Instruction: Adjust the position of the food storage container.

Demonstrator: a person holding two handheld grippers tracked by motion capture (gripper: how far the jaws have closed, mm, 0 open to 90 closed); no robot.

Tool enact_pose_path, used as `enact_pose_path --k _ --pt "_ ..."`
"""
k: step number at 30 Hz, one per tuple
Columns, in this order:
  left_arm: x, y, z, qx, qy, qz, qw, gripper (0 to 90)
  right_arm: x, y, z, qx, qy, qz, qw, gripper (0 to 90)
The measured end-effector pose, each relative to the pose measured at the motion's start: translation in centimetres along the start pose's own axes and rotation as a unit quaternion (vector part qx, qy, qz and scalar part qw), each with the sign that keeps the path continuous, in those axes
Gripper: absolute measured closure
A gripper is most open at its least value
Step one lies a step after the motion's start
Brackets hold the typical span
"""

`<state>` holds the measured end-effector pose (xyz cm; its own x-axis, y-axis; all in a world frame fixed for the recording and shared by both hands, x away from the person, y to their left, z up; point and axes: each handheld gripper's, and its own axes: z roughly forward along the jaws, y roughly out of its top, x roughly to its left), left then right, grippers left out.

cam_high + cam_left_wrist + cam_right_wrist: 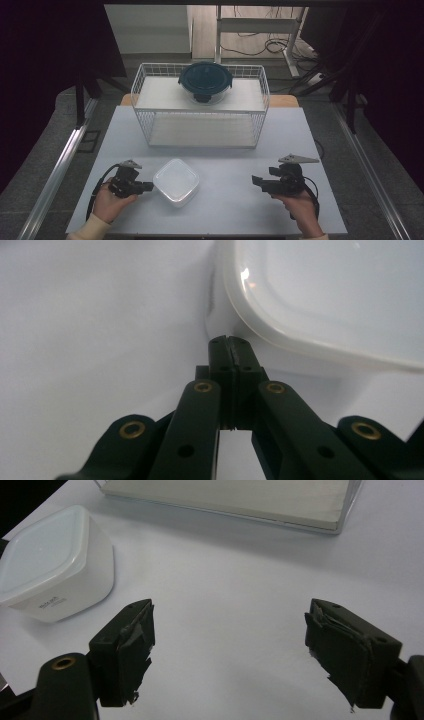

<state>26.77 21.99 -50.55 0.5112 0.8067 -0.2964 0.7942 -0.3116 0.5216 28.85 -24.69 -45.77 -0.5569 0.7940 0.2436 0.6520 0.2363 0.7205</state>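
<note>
- The white lidded container (176,182) sits at the table's (225,210) near edge, left of centre, within easy reach.
- Left gripper (148,187), jaws pressed together, noses against its side — probably to nudge it, though actual contact is unclear.
- Right gripper (227,645) waits well apart, jaws spread.

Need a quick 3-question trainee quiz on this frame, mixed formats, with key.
1. True or false: the left gripper has its jaws wide open.
2. Where does the round dark-lidded container sit? A) top shelf of the white wire rack B) table C) floor
3. Fill in: the white square lidded plastic container lies nearest the ____ gripper.

Key: 1 false, closed, beside the container's rim; 2 A; 3 left. The right gripper is open.
</note>
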Motion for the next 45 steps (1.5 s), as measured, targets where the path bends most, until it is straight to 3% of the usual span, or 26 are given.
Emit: enact_pose_path --k 8,19,25,31,37,39,41,45 --pt "-0.4 2.1 1.4 0.002 -0.009 0.003 0.9999 90.0 0.0 0.0 -0.1 0.0 0.0 0.0 1.0 19.7" --pt "-2.5 5.3 3.9 0.004 -0.035 0.014 0.9993 90.0 -0.1 0.1 -0.2 -0.001 0.0 0.002 1.0 19.7" --pt "-4.2 6.7 5.7 0.008 -0.051 0.032 0.9982 90.0 0.0 0.0 -0.1 0.0 0.0 0.002 1.0 19.7" --pt "-4.8 7.3 6.7 -0.004 -0.066 0.018 0.9977 90.0 0.0 0.0 -0.1 0.001 0.0 0.001 1.0 19.7" --pt "-4.5 7.1 6.1 -0.012 -0.061 0.02 0.9979 90.0 0.0 0.0 -0.2 0.0 -0.001 0.003 1.0 19.8" --pt "-4.5 7.0 5.3 -0.018 -0.052 0.028 0.9981 90.0 0.0 0.0 -0.1 -0.001 -0.001 0.003 1.0 19.7" --pt "-4.6 6.3 3.6 -0.039 -0.044 0.03 0.9978 90.0 0.1 0.0 -0.2 -0.002 0.0 -0.001 1.0 19.7" --pt "-4.6 5.2 1.7 -0.064 -0.036 0.024 0.997 87.0 0.3 0.0 -0.1 0.0 0.003 -0.003 1.0 19.7"
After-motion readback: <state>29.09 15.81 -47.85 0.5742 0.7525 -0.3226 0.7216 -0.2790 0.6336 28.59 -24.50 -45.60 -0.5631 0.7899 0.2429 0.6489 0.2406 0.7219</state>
